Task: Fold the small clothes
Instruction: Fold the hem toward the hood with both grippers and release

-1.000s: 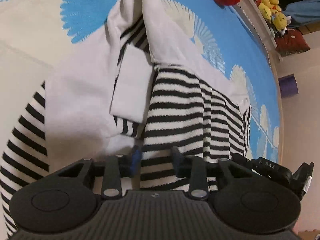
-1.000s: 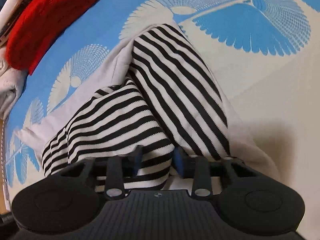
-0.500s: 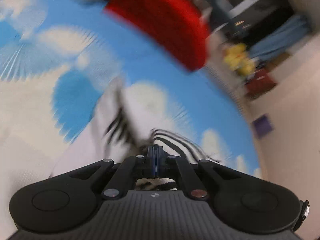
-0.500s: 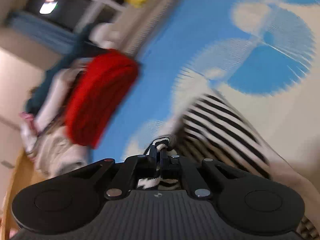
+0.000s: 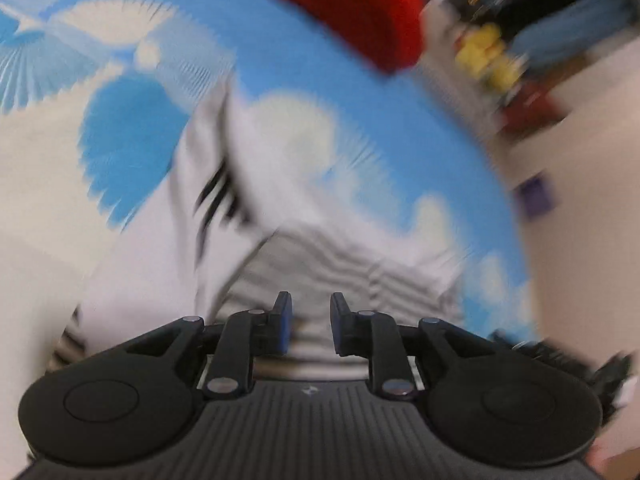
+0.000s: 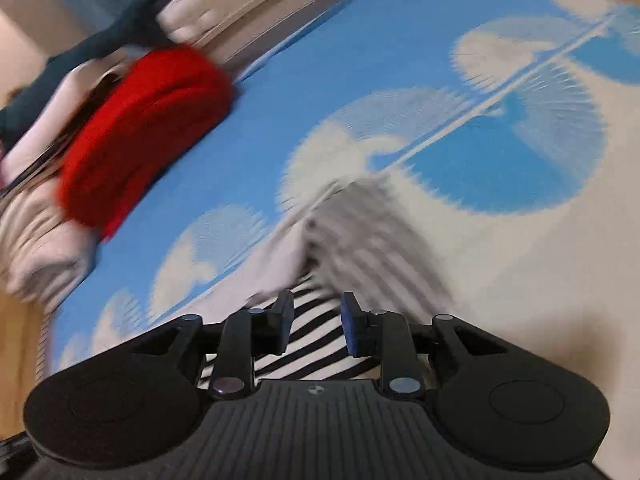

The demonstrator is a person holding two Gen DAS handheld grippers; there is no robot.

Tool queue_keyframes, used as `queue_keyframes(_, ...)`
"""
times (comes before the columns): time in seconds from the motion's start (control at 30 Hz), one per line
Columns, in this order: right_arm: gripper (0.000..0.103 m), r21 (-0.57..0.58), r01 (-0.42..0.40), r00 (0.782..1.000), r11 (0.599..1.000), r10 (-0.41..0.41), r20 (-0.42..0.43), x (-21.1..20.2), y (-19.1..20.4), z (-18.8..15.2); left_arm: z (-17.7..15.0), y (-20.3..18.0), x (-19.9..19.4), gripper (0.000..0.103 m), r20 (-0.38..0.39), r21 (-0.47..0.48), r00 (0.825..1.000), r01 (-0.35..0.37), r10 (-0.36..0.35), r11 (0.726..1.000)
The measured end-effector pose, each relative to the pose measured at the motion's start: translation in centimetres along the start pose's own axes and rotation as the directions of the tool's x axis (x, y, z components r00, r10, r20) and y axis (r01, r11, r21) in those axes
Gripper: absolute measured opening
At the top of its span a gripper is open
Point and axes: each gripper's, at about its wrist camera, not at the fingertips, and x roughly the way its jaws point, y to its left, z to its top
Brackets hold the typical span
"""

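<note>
Fingers apart; striped garment sharper right.

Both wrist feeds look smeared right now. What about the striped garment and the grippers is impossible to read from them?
- Left wrist view: motion blur smears the striped garment; fold edges unreadable. The left gripper body hides its near hem.
- Right wrist view: stripes beyond the right gripper are blurred; the gripper body covers the near part.
- Red folded cloth: blurred, cut off by the top edge in the left view.
- Yellow items: too blurred to identify.
</note>
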Motion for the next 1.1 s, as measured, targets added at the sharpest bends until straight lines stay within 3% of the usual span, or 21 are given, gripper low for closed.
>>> queue_keyframes(0.07, 0.030, 0.043, 0.012, 0.993, 0.999, -0.007, -0.115, 1.8, -0.6, -0.7, -1.1, 0.6, 2.3, 0.022, -0.082, 0.016, 0.984, -0.154, 0.155, 0.988)
queue_keyframes(0.1, 0.030, 0.060, 0.059, 0.984, 0.996, -0.048, -0.172, 2.9, -1.2, -1.0, -1.4, 1.1, 2.8, 0.013, -0.098, 0.009, 0.976, -0.194, 0.194, 0.981)
queue_keyframes(0.17, 0.030, 0.080, 0.195, 0.949, 0.978, -0.167, -0.268, 4.8, -3.0, -2.0, -1.1, 1.0, 2.2, 0.011, -0.066, 0.005, 0.980, -0.189, 0.189, 0.982)
queue_keyframes(0.2, 0.028, 0.098, 0.226, 0.941, 0.969, -0.191, -0.278, 5.1, -3.5, -2.3, -0.9, 0.3, 1.5, 0.013, -0.027, 0.031, 0.985, -0.172, 0.173, 0.985)
queue_keyframes(0.3, 0.031, 0.094, 0.165, 0.966, 0.982, -0.142, -0.217, 3.6, -2.3, -1.3, -1.0, -1.6, 0.0, 0.020, 0.069, 0.096, 0.989, -0.136, 0.130, 0.986)
queue_keyframes(0.4, 0.039, 0.038, 0.107, 0.984, 0.994, -0.100, -0.150, 2.9, -1.1, -0.7, -1.5, -1.3, 1.4, 0.023, -0.003, 0.093, 0.979, -0.202, 0.203, 0.975)
queue_keyframes(0.47, 0.041, 0.058, 0.137, 0.973, 0.989, -0.123, -0.197, 3.8, -2.0, -1.1, -1.8, -0.6, 2.2, 0.023, -0.050, 0.118, 0.954, -0.289, 0.296, 0.950)
queue_keyframes(0.53, 0.040, 0.094, 0.221, 0.944, 0.971, -0.189, -0.270, 5.0, -3.2, -2.1, -1.7, -1.3, 1.8, 0.025, -0.021, 0.154, 0.951, -0.302, 0.309, 0.941)
queue_keyframes(0.6, 0.041, 0.116, 0.223, 0.947, 0.968, -0.187, -0.260, 4.2, -3.0, -2.6, -1.6, -2.1, 1.2, 0.026, 0.014, 0.185, 0.951, -0.307, 0.310, 0.934)
queue_keyframes(0.73, 0.041, -0.045, 0.187, 0.974, 0.981, -0.191, -0.123, 2.4, 0.2, -2.0, -1.8, -2.7, 1.2, 0.027, 0.023, 0.204, 0.947, -0.319, 0.321, 0.925)
queue_keyframes(0.8, 0.042, -0.070, 0.188, 0.976, 0.980, -0.194, -0.100, 2.1, 0.6, -1.9, -1.8, -2.4, 1.2, 0.027, 0.021, 0.204, 0.947, -0.319, 0.321, 0.926)
queue_keyframes(1.1, 0.042, 0.001, 0.230, 0.955, 0.973, -0.226, -0.190, 4.7, -1.5, -2.4, -1.9, -2.2, 1.1, 0.027, 0.025, 0.205, 0.948, -0.317, 0.318, 0.926)
